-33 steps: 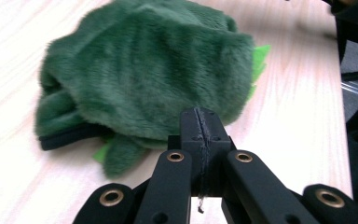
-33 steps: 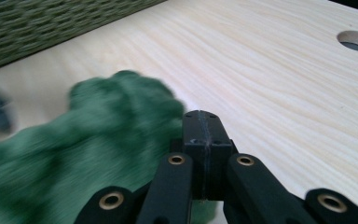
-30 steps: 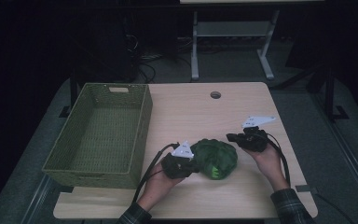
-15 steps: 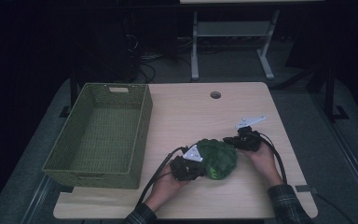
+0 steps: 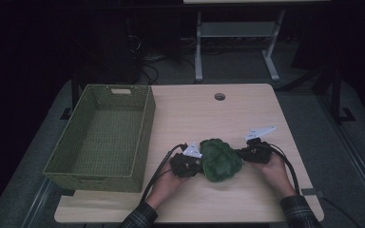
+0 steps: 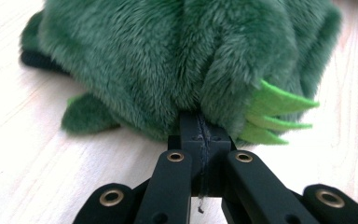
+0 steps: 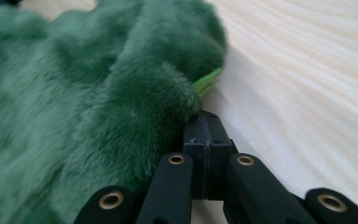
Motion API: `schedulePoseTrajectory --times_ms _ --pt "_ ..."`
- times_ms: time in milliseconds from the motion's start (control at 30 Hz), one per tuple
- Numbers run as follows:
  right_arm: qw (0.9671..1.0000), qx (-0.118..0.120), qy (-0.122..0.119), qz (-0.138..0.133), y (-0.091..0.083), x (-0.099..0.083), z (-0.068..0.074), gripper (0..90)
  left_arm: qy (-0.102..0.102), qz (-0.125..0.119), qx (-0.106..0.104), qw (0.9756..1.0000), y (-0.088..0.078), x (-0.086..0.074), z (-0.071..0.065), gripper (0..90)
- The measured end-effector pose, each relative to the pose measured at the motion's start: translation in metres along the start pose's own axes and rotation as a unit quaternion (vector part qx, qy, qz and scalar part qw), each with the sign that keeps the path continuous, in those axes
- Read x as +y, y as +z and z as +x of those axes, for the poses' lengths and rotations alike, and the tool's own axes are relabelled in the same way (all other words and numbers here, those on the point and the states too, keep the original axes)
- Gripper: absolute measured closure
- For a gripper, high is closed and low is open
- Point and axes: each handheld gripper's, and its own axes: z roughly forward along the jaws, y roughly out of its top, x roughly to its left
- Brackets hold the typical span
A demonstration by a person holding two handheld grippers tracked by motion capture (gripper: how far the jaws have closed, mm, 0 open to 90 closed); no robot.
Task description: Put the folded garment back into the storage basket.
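Grippers (image 5: 196,164) (image 5: 243,153) clamped on green plush toy (image 5: 221,159)

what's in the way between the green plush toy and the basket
Nothing visible. Bare table lies between the green plush toy and the basket to its left; only the left gripper, at the toy's basket-side edge, sits on that side.

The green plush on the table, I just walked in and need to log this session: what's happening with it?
A person holds a gripper in each hand, and both are at the green plush toy near the front of the wooden table. The left gripper has its jaws pinched together on the fur at one side, the right gripper likewise at the other. The toy rests on the table; the woven green basket stands at the left.
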Motion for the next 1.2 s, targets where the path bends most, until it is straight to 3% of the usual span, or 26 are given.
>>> schedulePoseTrajectory --times_ms 167,400,600,700,900,1067,1200 --pt "0.9999 0.013 -0.009 0.001 -0.006 -0.007 0.016 89.9 0.004 0.001 -0.005 1.0 -0.004 -0.004 0.005 89.7" --pt "0.9992 0.027 -0.02 0.021 -0.008 -0.018 0.038 90.0 -0.007 -0.01 -0.005 0.9999 -0.011 -0.007 0.011 89.7" --pt "0.9988 0.024 -0.032 0.028 -0.009 -0.023 0.05 89.9 -0.007 -0.011 -0.002 0.9999 -0.013 -0.008 0.015 89.7" --pt "0.9992 0.008 -0.031 0.023 -0.012 -0.024 0.051 87.6 -0.008 -0.012 0.001 0.9999 -0.016 -0.008 0.016 89.1" --pt "0.9987 -0.051 0.001 -0.004 -0.023 -0.034 0.041 61.4 -0.003 -0.006 -0.002 1.0 -0.029 -0.005 0.017 77.9" --pt "0.9938 -0.107 0.021 -0.018 -0.032 -0.048 0.031 41.2 0.002 -0.003 0.0 1.0 -0.04 -0.001 0.014 67.3" --pt "0.9891 -0.14 0.044 -0.015 -0.034 -0.054 0.019 26.6 0.0 0.012 0.002 0.9999 -0.051 0.002 0.015 51.2"
